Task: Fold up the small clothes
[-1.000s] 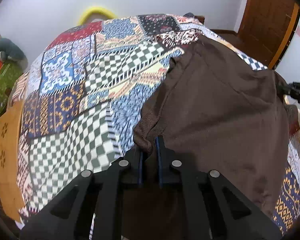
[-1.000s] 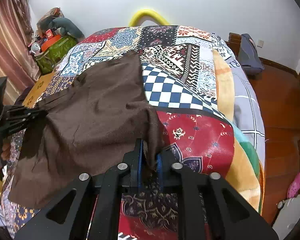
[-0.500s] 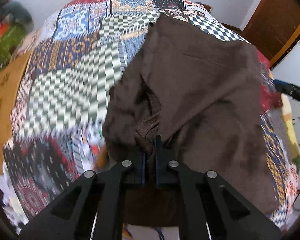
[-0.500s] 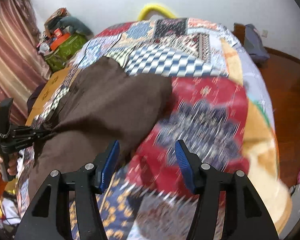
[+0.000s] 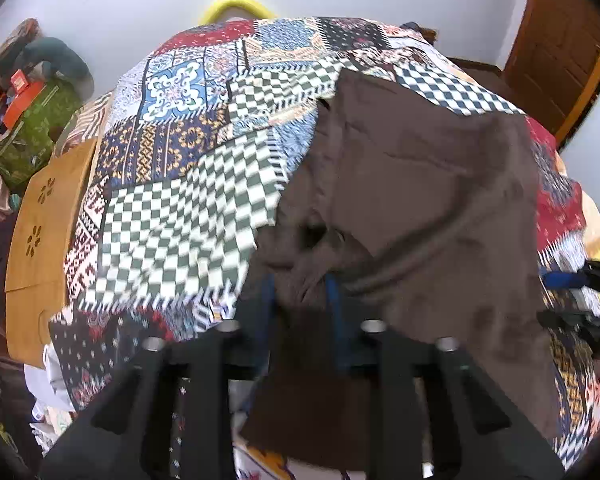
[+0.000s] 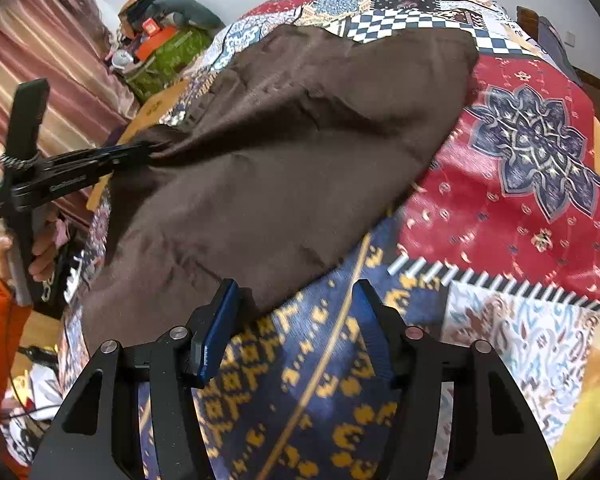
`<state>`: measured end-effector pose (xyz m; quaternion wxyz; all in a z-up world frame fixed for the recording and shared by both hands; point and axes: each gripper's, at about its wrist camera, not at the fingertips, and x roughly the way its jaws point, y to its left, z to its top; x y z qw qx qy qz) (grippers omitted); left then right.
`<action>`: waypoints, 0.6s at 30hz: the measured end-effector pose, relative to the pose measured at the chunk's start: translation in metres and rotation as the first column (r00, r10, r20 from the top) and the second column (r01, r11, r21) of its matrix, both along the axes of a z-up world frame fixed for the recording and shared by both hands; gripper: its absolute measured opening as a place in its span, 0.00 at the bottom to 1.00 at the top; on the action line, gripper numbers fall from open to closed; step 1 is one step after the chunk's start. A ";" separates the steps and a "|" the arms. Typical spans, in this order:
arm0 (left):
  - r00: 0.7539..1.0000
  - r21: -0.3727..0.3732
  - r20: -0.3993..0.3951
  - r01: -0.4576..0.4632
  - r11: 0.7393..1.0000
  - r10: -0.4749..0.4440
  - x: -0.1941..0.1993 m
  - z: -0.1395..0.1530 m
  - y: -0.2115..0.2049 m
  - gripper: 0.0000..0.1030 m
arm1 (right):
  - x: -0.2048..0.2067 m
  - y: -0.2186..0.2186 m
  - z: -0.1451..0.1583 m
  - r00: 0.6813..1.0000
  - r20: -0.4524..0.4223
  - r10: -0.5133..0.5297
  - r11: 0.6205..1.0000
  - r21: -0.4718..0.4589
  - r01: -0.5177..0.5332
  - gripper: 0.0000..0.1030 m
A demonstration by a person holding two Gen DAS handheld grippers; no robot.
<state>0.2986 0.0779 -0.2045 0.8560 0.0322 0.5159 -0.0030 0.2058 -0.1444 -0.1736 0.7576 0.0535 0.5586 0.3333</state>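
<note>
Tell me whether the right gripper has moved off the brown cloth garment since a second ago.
Yes. The right gripper, then clamped on the brown garment, now gapes over the patchwork bedspread, the garment's edge just left of its fingers.

- We see the brown garment (image 5: 420, 200) as matt woven cloth, softly creased.
- We see the patchwork bedspread (image 6: 520, 208) as smooth printed cloth with a faint sheen.
- We read the right tool (image 6: 296, 320) as matt black plastic, with blue ribbed pads (image 6: 216, 332) and bright metal screws.
- We see the door (image 5: 556, 52) as varnished wood.
</note>
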 end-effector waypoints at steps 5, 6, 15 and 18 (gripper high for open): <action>1.000 0.032 0.013 0.016 0.999 -0.016 0.017 -0.009 0.005 0.53 | 0.014 0.009 -0.006 0.999 -0.040 -0.019 0.998 0.059 0.021 0.53; 1.000 0.031 0.003 0.026 0.999 -0.026 0.020 -0.013 0.005 0.52 | 0.014 0.014 -0.007 0.999 -0.031 -0.014 0.999 0.051 0.015 0.50; 0.999 0.052 0.002 0.053 0.997 -0.053 0.017 -0.020 0.000 0.08 | 0.012 0.018 -0.007 1.000 0.022 0.012 1.000 0.010 -0.012 0.05; 0.998 0.025 -0.003 0.062 0.998 -0.062 0.008 -0.013 0.000 0.04 | 0.008 0.011 -0.003 0.999 0.045 0.009 1.000 0.001 -0.009 0.05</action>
